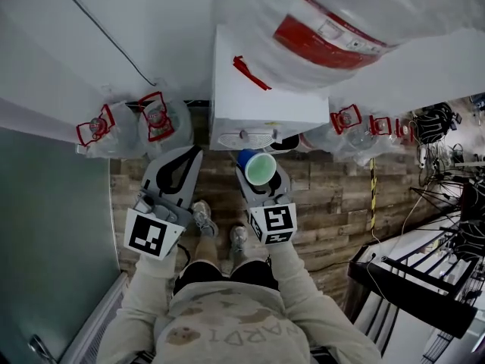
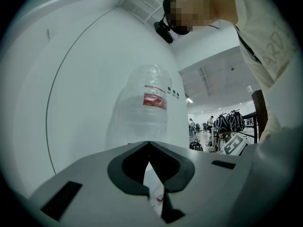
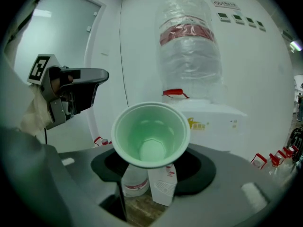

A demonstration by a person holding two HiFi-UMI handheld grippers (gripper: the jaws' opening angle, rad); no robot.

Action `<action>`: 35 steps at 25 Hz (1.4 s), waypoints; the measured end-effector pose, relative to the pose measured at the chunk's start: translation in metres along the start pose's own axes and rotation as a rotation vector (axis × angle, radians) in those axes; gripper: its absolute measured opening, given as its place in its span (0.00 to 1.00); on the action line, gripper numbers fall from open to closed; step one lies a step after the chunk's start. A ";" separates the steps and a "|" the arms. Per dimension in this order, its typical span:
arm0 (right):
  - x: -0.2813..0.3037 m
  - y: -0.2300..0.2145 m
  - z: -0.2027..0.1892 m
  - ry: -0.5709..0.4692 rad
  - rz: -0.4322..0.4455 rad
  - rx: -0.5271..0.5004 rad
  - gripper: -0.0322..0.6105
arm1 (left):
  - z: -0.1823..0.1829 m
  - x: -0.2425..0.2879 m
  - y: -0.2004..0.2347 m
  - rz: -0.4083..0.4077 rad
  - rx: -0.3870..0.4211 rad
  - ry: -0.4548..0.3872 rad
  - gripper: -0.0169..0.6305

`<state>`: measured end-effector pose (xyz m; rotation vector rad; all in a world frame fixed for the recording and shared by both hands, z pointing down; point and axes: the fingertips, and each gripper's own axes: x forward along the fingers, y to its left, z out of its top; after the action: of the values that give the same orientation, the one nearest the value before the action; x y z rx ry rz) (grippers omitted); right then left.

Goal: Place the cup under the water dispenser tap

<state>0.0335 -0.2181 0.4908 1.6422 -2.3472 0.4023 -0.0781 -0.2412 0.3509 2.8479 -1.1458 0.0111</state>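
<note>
- The right tool (image 3: 152,167) is clamped on the green cup (image 3: 151,135), whose mouth faces back along the jaws, just before the water dispenser (image 1: 265,97).
- The left tool (image 2: 149,145) has its jaws together, empty.

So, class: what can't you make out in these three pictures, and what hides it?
Right gripper view: water dispenser taps hidden; the cup covers its front.
Head view: bottle label print too small.
Left gripper view: dispenser body behind the left gripper; only the bottle shows.

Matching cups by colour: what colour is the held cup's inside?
The cup is pale green inside with a white rim; clearest in the right gripper view.
</note>
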 end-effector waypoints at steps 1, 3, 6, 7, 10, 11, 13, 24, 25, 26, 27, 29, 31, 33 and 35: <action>0.004 0.000 -0.008 0.010 0.000 -0.003 0.48 | -0.006 0.000 0.001 0.001 -0.003 0.002 0.04; 0.012 0.000 -0.023 0.028 0.005 -0.007 0.48 | -0.015 0.001 0.002 0.004 -0.006 0.007 0.04; 0.022 0.001 -0.045 0.052 0.019 -0.010 0.48 | -0.029 -0.001 0.004 0.012 -0.013 0.016 0.04; 0.026 0.002 -0.052 0.059 0.024 -0.012 0.48 | -0.034 -0.002 0.005 0.016 -0.017 0.021 0.04; 0.039 0.004 -0.072 0.073 0.033 -0.013 0.48 | -0.052 -0.005 0.009 0.027 -0.022 0.038 0.04; 0.043 0.004 -0.079 0.078 0.034 -0.013 0.48 | -0.058 -0.005 0.009 0.029 -0.023 0.044 0.04; 0.050 0.003 -0.092 0.090 0.033 -0.014 0.48 | -0.070 -0.007 0.010 0.032 -0.029 0.050 0.04; 0.090 -0.003 -0.162 0.142 0.021 0.002 0.48 | -0.124 -0.010 0.015 0.020 -0.036 0.080 0.04; 0.094 -0.004 -0.168 0.147 0.019 0.000 0.48 | -0.128 -0.010 0.015 0.017 -0.036 0.085 0.04; 0.098 -0.006 -0.174 0.151 0.015 0.001 0.48 | -0.133 -0.010 0.016 0.014 -0.035 0.090 0.04; 0.102 -0.007 -0.179 0.152 0.011 0.006 0.48 | -0.137 -0.010 0.016 0.012 -0.033 0.093 0.04; 0.110 -0.011 -0.188 0.153 -0.001 0.025 0.48 | -0.144 -0.009 0.017 0.010 -0.030 0.093 0.04; 0.115 -0.018 -0.202 0.165 -0.017 0.034 0.48 | -0.149 -0.008 0.018 0.007 -0.028 0.090 0.04; 0.120 -0.023 -0.214 0.174 -0.030 0.036 0.48 | -0.155 -0.008 0.018 0.003 -0.023 0.091 0.04; 0.127 -0.026 -0.224 0.181 -0.036 0.030 0.48 | -0.161 -0.008 0.020 0.004 -0.022 0.086 0.04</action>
<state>0.0256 -0.2566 0.7469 1.5865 -2.1874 0.5564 -0.0946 -0.2386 0.5125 2.7961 -1.1270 0.1197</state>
